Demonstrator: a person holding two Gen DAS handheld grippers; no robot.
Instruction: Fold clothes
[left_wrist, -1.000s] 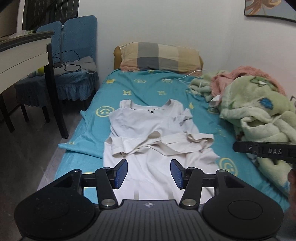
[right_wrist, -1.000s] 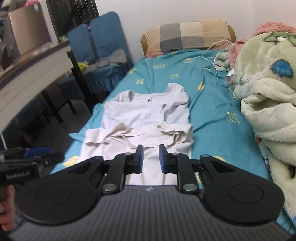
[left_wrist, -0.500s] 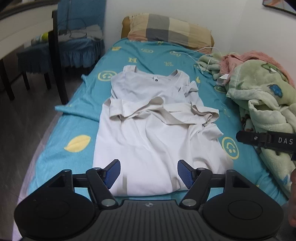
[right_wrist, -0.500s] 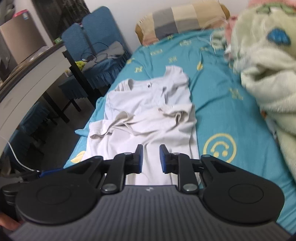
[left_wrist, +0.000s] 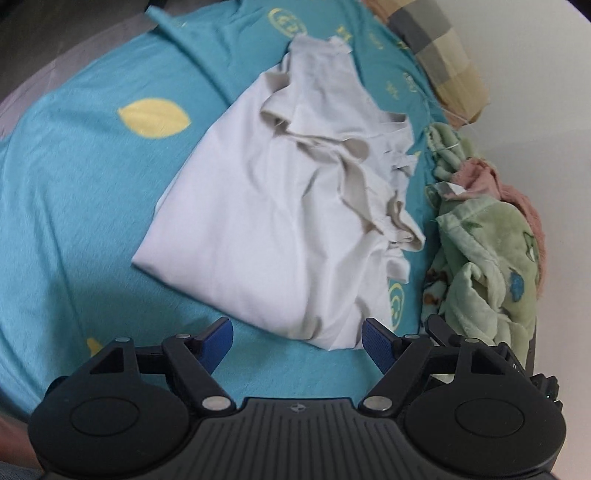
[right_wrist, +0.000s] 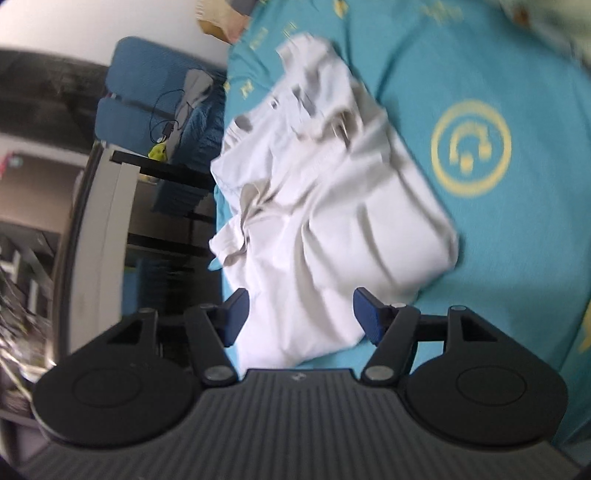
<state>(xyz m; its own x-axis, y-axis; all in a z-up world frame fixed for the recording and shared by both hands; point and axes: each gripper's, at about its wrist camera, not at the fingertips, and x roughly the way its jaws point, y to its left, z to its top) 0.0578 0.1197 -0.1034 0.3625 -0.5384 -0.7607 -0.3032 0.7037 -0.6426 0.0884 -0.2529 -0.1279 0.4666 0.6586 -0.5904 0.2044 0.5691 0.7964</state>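
A white shirt (left_wrist: 280, 206) lies spread on the teal bed sheet (left_wrist: 74, 184), its sleeves folded across the chest. It also shows in the right wrist view (right_wrist: 332, 206). My left gripper (left_wrist: 297, 345) is open and empty, just above the shirt's bottom hem near one corner. My right gripper (right_wrist: 301, 319) is open and empty, with the hem's other corner lying between its blue fingers (right_wrist: 365, 314). Both views are tilted, and the right wrist view is blurred.
A green fleece blanket (left_wrist: 491, 266) with a pink one is heaped at the bed's right side. A plaid pillow (left_wrist: 439, 48) lies at the head. Blue chairs (right_wrist: 147, 110) and a white desk (right_wrist: 99, 229) stand left of the bed.
Both grippers have dropped close to the shirt's bottom hem and tilted. The right gripper has opened from nearly shut. The left has opened a little wider.
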